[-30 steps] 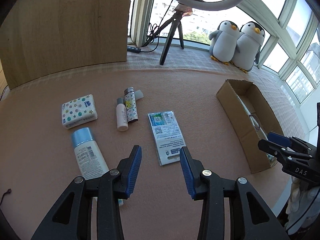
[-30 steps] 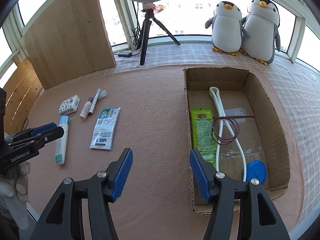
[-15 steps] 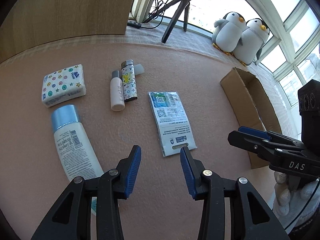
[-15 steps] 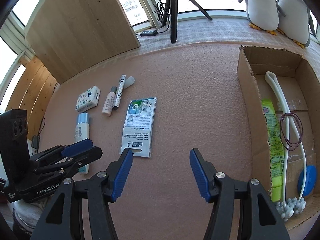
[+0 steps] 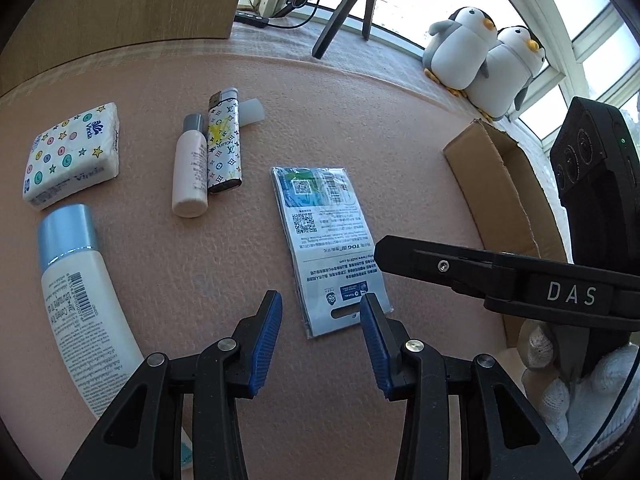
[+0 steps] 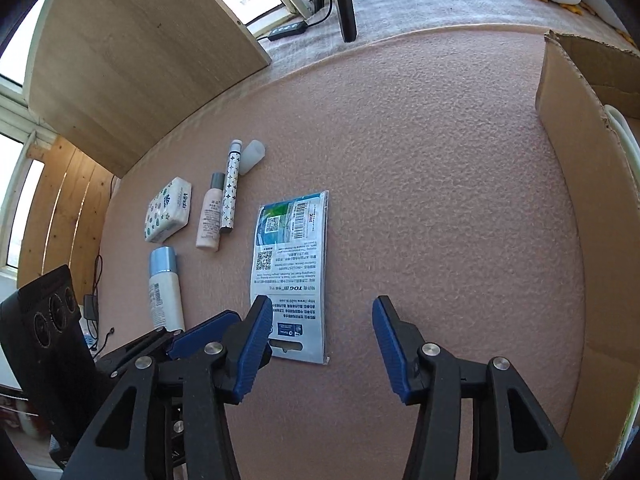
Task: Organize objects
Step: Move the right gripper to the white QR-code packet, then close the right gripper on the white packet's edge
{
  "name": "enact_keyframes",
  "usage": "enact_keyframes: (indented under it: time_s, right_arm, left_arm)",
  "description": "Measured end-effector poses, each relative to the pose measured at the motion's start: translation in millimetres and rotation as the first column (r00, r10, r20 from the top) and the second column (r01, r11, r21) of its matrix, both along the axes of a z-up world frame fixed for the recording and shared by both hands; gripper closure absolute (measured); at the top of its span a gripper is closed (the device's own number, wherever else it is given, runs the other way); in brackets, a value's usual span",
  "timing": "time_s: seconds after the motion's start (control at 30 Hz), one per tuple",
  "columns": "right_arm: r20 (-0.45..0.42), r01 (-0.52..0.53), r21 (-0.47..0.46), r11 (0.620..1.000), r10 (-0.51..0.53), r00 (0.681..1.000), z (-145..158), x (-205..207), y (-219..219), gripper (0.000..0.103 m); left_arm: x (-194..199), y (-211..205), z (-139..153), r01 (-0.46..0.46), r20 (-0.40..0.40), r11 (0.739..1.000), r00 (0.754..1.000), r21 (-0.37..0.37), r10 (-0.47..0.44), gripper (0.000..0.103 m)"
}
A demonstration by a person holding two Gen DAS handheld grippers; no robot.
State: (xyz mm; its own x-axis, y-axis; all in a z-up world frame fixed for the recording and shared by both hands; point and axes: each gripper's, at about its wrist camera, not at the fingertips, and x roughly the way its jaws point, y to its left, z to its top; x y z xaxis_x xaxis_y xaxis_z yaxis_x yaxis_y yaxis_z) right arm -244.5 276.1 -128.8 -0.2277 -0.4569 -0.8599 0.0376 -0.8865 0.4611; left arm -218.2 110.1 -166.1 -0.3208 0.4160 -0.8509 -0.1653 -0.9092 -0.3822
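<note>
Both grippers have closed in on the flat printed packet [image 5: 325,246] since a second ago, and the cardboard box [image 6: 581,184] has slid to the 3 o'clock edge of the right view. The left gripper [image 5: 320,336] hangs released, jaws spread, the packet's near end between its blue pads [image 5: 266,336]. The right gripper [image 6: 320,344] is likewise released, its left finger over the packet's near corner. At 10 o'clock of the packet lie a patterned lighter [image 5: 224,148], a small pink bottle [image 5: 191,168], a tissue pack [image 5: 72,156] and a blue-capped tube [image 5: 80,304] on the pink mat [image 6: 420,168].
</note>
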Motion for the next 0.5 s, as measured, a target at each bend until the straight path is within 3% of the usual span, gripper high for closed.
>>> enact_keyframes:
  time_s: [0.27,0.5]
  right_arm:
    - [0.009,-0.015,0.018,1.0,0.015,1.0,-4,-6,-8,0.066]
    - [0.013,-0.004,-0.006,1.0,0.004,1.0,-7,-7,-7,0.073]
  left_arm:
    - [-8,6,-4,0.009,-0.004,0.999,1.0,0.034,-0.009,0.061]
    - [-7,17,-3,0.053,-0.013,0.999,0.999,0.01,-0.052,0.071]
